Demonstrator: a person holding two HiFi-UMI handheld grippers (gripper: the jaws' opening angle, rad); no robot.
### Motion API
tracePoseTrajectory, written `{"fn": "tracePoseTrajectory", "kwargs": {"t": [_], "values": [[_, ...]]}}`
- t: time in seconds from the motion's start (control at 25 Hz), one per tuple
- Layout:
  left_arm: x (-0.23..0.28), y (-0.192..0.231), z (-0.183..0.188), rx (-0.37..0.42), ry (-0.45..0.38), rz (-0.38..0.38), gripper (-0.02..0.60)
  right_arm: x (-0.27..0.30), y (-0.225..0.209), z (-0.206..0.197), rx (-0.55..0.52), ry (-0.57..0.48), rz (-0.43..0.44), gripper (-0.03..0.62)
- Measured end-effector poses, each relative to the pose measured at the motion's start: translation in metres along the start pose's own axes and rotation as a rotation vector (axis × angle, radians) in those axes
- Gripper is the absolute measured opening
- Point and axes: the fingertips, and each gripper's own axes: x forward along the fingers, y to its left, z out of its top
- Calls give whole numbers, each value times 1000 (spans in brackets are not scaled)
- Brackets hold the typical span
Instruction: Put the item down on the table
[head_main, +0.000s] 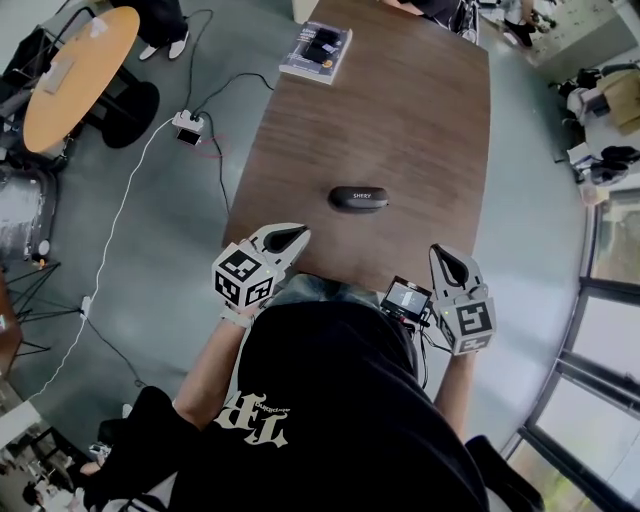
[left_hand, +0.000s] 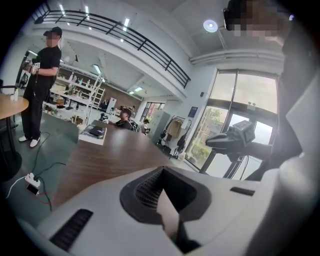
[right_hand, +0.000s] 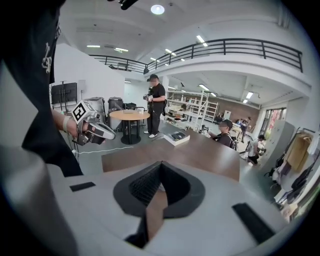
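A black oblong case (head_main: 358, 198) lies flat on the brown wooden table (head_main: 400, 120), near the middle of its near half, and nothing touches it. My left gripper (head_main: 291, 236) hovers at the table's near left edge, jaws together and empty. Over the near right edge my right gripper (head_main: 446, 260) is also shut and holds nothing. In the left gripper view the jaws (left_hand: 161, 172) meet in a point, with the right gripper (left_hand: 233, 140) off to the side. The right gripper view shows its jaws (right_hand: 161, 167) closed likewise, and the left gripper (right_hand: 93, 130) at the left.
A book-like box (head_main: 316, 50) lies at the table's far left end. A small screen device (head_main: 406, 297) sits by the near edge, between the grippers. A power strip (head_main: 188, 125) and cables lie on the floor at left, beside a round orange table (head_main: 80, 70). People stand and sit beyond.
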Motion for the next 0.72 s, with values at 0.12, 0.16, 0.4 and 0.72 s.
{"fn": "tracePoseTrajectory", "kwargs": {"t": [0.12,0.16,0.4,0.72], "values": [[-6,-11,3,-1,-18,-15,6,0,4,3,-10,-9,11,-12],[-6,-15,2,9,-15,-21,6,-1,4,3,-11,-12,11,-12],[-2,-42,0,45,-4,-47,6,-17,2,-7,-1,-34,16,-12],[9,-100,1,40,-26,-64,6,-51,-6,-37,39,-48,53,-12]]}}
